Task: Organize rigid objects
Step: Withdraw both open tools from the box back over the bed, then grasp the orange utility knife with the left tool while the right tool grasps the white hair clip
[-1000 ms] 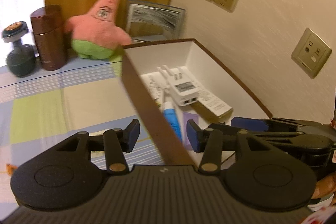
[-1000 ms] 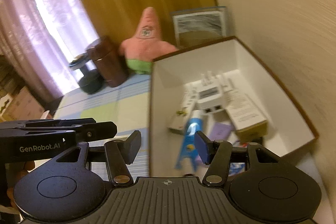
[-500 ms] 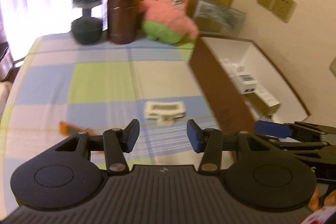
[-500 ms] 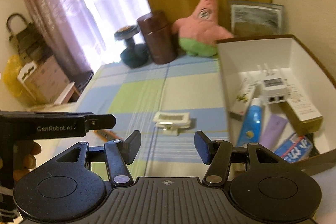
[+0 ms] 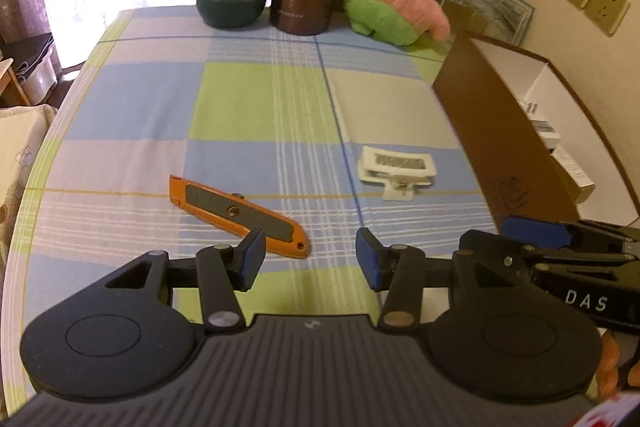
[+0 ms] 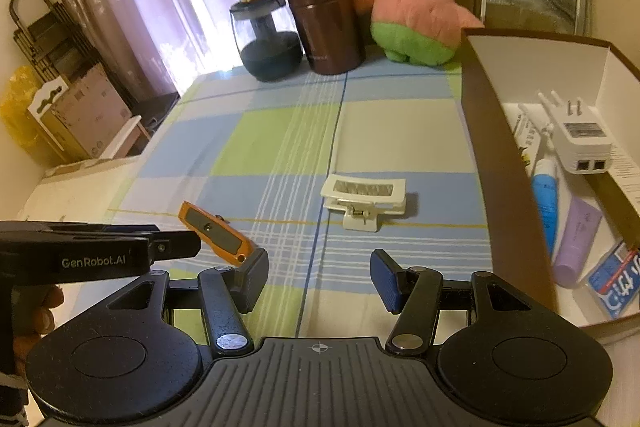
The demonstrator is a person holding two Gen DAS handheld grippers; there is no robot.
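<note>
Left wrist view shows an orange utility knife with grey grip panels (image 5: pixel 238 215) lying flat on the blue, green and white checked tablecloth (image 5: pixel 256 107), its tip just ahead of the left gripper (image 5: pixel 310 259), whose jaws are spread and hold nothing; a white plastic clip with a mesh window (image 5: pixel 396 169) lies to the right, near the brown cardboard box with white interior (image 5: pixel 500 147); right wrist view shows the right gripper (image 6: pixel 318 281) likewise released and empty above the cloth, and inside the box a white plug adapter (image 6: pixel 580 143), a blue tube (image 6: pixel 545 195) and a lilac tube (image 6: pixel 576 243); at the far edge stand a dark glass jar (image 6: pixel 268 35), a brown metal canister (image 6: pixel 326 23) and a pink star plush toy (image 6: pixel 420 11).
</note>
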